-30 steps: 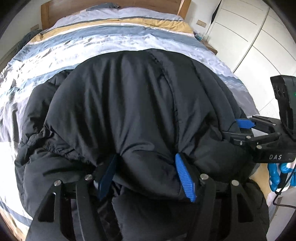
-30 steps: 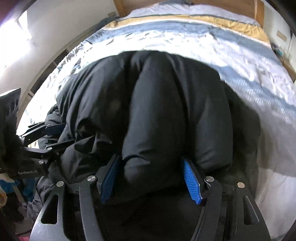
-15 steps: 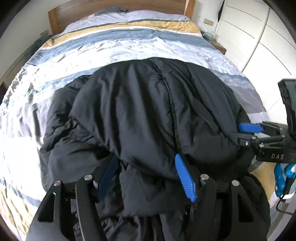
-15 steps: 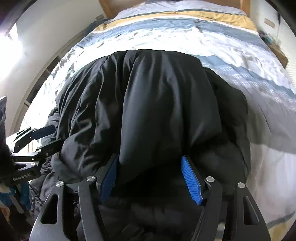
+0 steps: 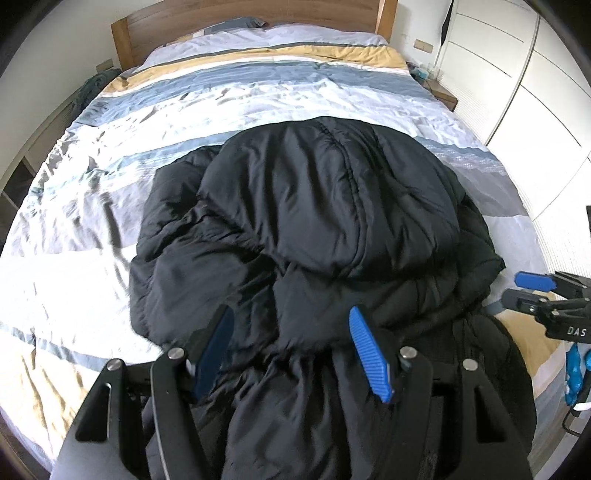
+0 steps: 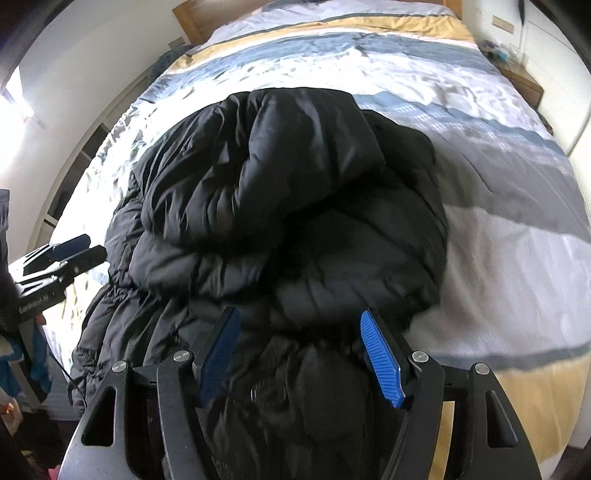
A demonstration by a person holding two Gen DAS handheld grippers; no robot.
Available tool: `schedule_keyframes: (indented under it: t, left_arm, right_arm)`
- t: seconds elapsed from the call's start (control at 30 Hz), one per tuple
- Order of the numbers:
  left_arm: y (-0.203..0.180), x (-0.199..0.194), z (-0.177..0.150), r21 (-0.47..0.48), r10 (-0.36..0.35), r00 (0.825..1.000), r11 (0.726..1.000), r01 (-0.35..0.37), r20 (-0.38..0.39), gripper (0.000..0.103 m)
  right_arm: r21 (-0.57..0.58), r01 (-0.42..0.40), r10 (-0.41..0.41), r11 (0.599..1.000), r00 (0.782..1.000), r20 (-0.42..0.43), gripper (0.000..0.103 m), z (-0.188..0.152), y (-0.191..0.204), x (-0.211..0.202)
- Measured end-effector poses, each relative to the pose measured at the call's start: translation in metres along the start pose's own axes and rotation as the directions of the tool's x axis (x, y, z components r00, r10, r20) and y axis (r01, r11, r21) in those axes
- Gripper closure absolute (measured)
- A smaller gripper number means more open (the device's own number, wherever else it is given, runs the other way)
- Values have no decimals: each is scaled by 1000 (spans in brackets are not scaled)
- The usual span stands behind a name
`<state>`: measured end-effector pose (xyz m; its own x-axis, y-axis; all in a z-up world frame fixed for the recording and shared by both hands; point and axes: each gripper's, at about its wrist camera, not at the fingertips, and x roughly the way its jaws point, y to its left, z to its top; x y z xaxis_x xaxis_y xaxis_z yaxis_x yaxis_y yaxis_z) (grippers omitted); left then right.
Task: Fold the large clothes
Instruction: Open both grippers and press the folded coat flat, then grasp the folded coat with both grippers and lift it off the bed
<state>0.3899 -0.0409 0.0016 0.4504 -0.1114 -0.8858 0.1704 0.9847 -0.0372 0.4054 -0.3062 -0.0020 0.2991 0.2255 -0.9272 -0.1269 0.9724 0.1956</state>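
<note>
Black puffy jacket lies bunched near the bed's foot edge. Left gripper and right gripper both have fingers spread wide, pinching nothing.

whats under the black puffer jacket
The black puffer jacket lies folded over itself on the striped duvet, which shows all around it. Whatever sits beneath the jacket or between its layers is covered, so I can't tell.

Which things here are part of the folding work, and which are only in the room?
For the job:
black padded jacket
left claw, open
right claw, open

Only around:
striped bedcover, under the jacket
wooden headboard
white wardrobe doors
bedside table
</note>
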Motion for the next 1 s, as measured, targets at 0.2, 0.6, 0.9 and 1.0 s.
schedule_keyframes:
  t: [0.2, 0.6, 0.9, 1.0]
  left_arm:
    - [16, -20, -13, -14, 23, 1000, 1000, -23, -12, 39]
    - [99, -67, -35, -117, 91, 996, 989, -93, -24, 31]
    - [178, -93, -78, -219, 168, 983, 959, -179, -69, 30]
    - [197, -91, -100, -239, 175, 979, 951, -195, -102, 30]
  right_arm:
    - [37, 26, -26, 999, 1000, -15, 33, -20, -6, -19]
    - [92, 62, -62, 994, 998, -5, 23, -40, -22, -60]
    - [151, 94, -94, 984, 996, -10, 14, -64, -48, -80]
    - [188, 113, -108, 976, 993, -38, 11, -82, -61, -79]
